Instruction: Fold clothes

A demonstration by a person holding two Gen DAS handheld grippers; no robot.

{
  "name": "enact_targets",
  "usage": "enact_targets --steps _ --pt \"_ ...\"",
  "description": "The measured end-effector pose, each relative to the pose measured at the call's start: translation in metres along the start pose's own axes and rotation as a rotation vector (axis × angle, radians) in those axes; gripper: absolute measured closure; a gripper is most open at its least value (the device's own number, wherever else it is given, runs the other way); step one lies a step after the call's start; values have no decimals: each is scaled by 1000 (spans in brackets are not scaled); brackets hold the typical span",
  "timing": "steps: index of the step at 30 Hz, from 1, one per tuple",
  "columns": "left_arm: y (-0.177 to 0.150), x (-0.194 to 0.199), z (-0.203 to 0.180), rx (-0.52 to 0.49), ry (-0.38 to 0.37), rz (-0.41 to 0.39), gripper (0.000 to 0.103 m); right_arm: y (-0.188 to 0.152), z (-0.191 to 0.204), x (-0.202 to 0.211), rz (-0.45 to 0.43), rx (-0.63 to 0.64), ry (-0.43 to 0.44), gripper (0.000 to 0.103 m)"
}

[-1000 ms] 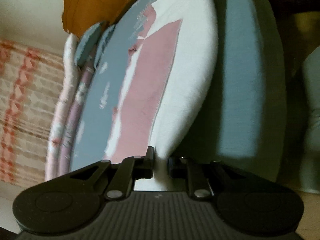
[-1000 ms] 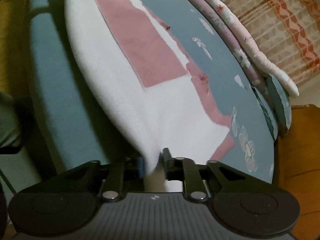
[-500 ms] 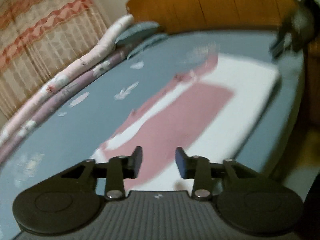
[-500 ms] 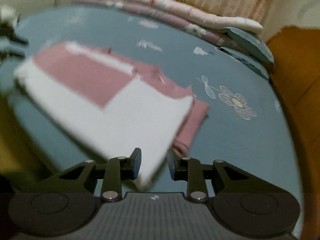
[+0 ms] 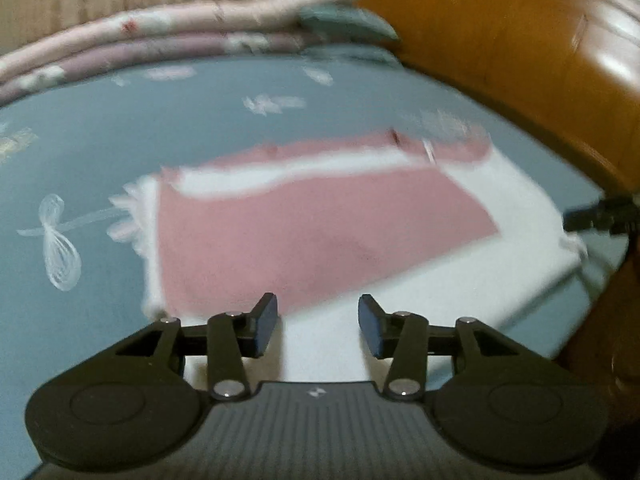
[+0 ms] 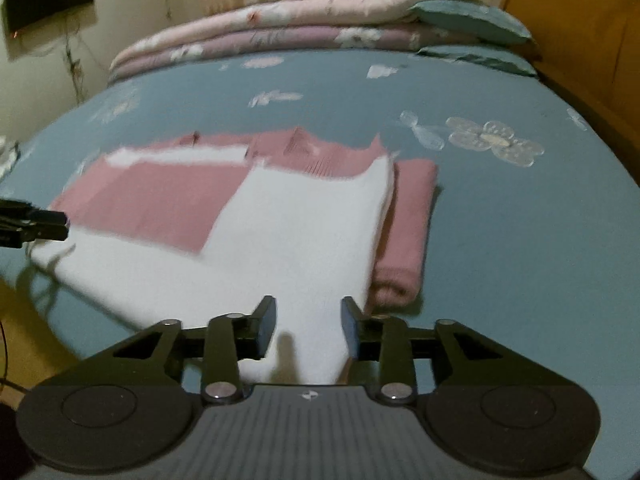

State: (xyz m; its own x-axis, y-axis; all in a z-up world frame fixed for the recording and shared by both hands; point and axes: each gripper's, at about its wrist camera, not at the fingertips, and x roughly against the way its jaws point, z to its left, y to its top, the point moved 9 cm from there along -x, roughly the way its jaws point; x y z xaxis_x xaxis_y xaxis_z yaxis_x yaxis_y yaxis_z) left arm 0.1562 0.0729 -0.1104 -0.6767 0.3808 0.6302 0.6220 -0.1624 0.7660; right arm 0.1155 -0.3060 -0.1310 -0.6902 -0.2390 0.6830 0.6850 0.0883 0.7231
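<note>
A: Both the left gripper [image 5: 318, 322] and right gripper [image 6: 308, 326] have just been opening; their jaws stand apart, pressing nothing.

B: The pink-and-white knitted garment [image 6: 280, 216] lies folded on the blue flowered bedsheet [image 6: 520, 220], its white edge between the right jaws. Withdrawing carelessly could snag it and undo the fold.

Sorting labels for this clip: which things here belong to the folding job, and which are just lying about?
Job: pink and white garment; left gripper; right gripper, both open.
Lying about: folded quilts; teal pillows; wooden headboard.
</note>
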Motion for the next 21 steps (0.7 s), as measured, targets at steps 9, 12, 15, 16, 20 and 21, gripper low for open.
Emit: enact_targets --steps 9,12,15,16,20,21 --pt "58 -34 83 164 96 -81 50 38 -39 -29 -58 -111 1 56" --pt "56 -56 91 156 104 -42 50 45 -45 -39 -70 -147 10 52" --pt "54 -70 88 145 91 -23 50 52 -48 -47 -81 -178 28 51" --pt "54 -73 88 143 86 -17 49 54 -50 -51 -81 -180 26 51" --pt "54 -79 87 125 88 -9 49 57 -55 -65 -71 -188 19 50" --pt "55 -79 87 118 91 -17 50 57 -56 -69 -67 -193 21 50"
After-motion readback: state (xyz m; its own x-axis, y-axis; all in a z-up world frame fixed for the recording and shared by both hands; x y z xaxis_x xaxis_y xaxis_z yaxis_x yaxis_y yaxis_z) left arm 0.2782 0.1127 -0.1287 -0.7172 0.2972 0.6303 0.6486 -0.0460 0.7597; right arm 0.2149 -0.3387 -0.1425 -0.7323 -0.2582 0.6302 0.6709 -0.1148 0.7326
